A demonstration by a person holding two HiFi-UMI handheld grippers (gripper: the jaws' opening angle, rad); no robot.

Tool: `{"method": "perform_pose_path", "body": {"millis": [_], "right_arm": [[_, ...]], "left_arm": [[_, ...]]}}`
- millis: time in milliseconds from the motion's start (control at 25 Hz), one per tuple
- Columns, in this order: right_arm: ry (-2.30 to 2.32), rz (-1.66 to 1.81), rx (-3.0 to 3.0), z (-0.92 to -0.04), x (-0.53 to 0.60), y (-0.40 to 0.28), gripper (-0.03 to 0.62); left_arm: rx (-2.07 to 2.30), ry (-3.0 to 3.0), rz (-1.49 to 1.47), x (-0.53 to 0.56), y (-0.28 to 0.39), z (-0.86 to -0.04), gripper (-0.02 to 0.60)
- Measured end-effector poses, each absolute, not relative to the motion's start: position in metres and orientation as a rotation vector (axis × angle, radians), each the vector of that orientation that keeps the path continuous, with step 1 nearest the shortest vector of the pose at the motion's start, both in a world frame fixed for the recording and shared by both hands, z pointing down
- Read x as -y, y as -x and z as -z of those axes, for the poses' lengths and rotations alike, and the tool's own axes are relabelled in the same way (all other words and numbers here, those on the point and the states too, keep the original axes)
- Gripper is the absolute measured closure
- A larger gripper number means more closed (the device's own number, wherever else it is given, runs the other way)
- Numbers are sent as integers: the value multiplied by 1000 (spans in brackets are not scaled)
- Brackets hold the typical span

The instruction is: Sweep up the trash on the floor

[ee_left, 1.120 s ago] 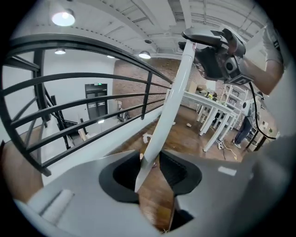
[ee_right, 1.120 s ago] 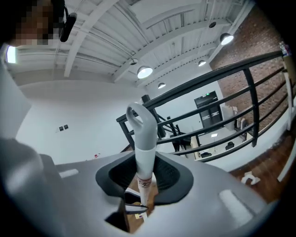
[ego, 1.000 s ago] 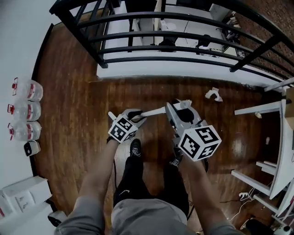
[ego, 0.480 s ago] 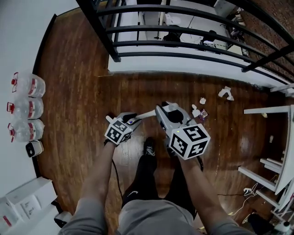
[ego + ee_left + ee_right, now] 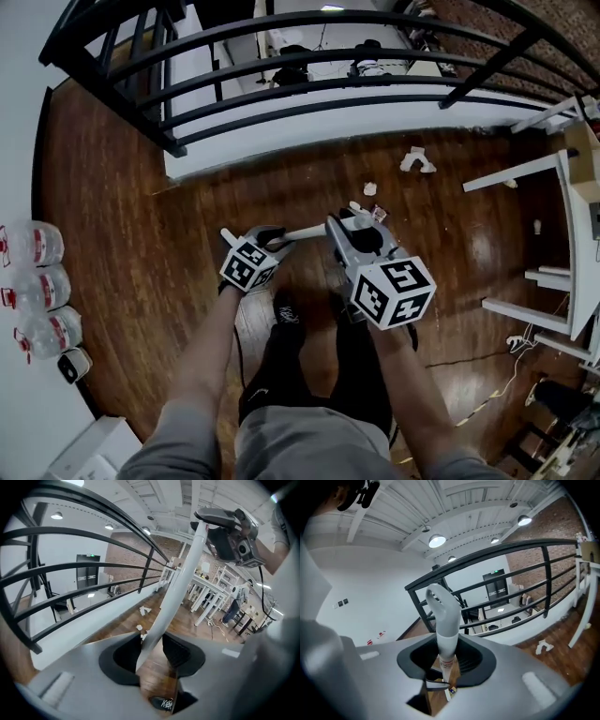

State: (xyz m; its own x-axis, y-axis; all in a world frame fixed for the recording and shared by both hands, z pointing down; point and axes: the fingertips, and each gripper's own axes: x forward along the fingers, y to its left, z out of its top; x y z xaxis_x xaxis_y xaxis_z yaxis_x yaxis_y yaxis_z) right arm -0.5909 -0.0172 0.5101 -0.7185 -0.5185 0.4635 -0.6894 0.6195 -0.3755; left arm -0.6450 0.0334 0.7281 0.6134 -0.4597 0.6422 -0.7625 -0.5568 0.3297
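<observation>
A white broom handle (image 5: 305,231) runs between my two grippers above the wooden floor. My left gripper (image 5: 279,236) is shut on this pole (image 5: 178,588); its jaws have just been opening a little, with the pole still between them. My right gripper (image 5: 354,216) is shut on the handle's upper part, whose looped end (image 5: 446,616) sticks out past the jaws. Small scraps (image 5: 375,214) lie on the floor just in front of the right gripper. Farther off lie a white bit (image 5: 370,188) and a crumpled paper (image 5: 413,159) by the white ledge.
A black railing (image 5: 281,66) over a white ledge closes the far side. White table legs (image 5: 525,169) stand at the right, with cables (image 5: 487,356) on the floor below them. Water jugs (image 5: 33,246) line the left wall. My shoes (image 5: 281,309) are under the grippers.
Both grippers have sunk and shifted with the pole, and the scraps now lie right in front of the right gripper. The view has swung, so the jugs sit lower left.
</observation>
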Motion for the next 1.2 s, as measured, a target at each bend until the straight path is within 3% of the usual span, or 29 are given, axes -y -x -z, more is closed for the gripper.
{"method": "perform_pose_path", "body": {"millis": [800,1000,1200], "right_arm": [[-1558,-796,2309,-488,177,201,497],[-1652,-818,2249,-489,190,138,497],[-1658,-891,2240,-493,216,106,497]], "left_arm": [[545,-2519,-738,167,257,-712,433],[452,-2547,-765,184,194,-712,433],[354,-2548,-820,202,172,-711,434]]}}
